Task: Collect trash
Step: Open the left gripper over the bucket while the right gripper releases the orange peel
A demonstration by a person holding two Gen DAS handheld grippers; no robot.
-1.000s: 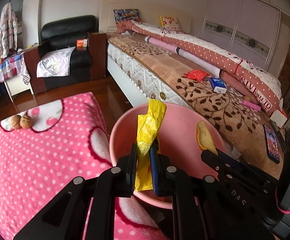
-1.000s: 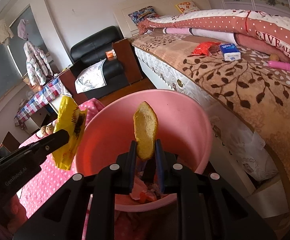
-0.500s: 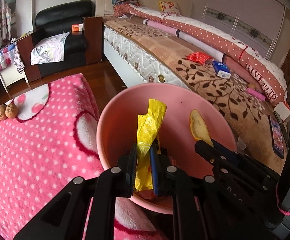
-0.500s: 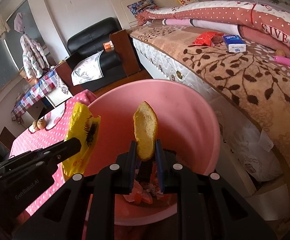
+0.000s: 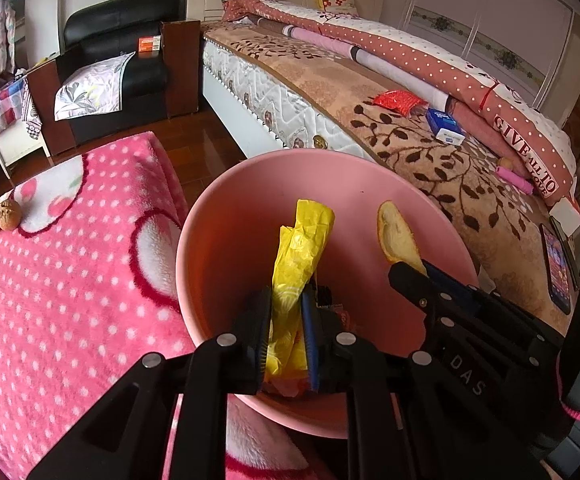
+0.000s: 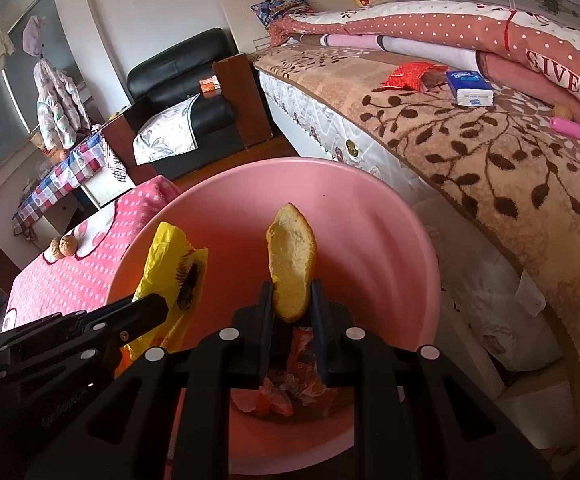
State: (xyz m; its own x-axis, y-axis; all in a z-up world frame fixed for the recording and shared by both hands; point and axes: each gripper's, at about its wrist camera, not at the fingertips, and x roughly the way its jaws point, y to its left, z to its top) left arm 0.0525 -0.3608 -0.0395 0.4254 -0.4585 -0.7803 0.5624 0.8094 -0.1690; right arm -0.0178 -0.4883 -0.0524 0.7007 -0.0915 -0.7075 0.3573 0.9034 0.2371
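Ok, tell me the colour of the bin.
Pink. The bin shows best in the right wrist view.

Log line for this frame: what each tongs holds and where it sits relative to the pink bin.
left tongs: yellow plastic bag, jaws just eased wider | right tongs: bread piece, gripped | both over pink bin | nothing dropped yet

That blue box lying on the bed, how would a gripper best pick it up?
Grip the blue box across its two long sides, coming down from above. It lies flat on the bed cover, so only the narrow width fits between the fingers; the red wrapper crowds one end.
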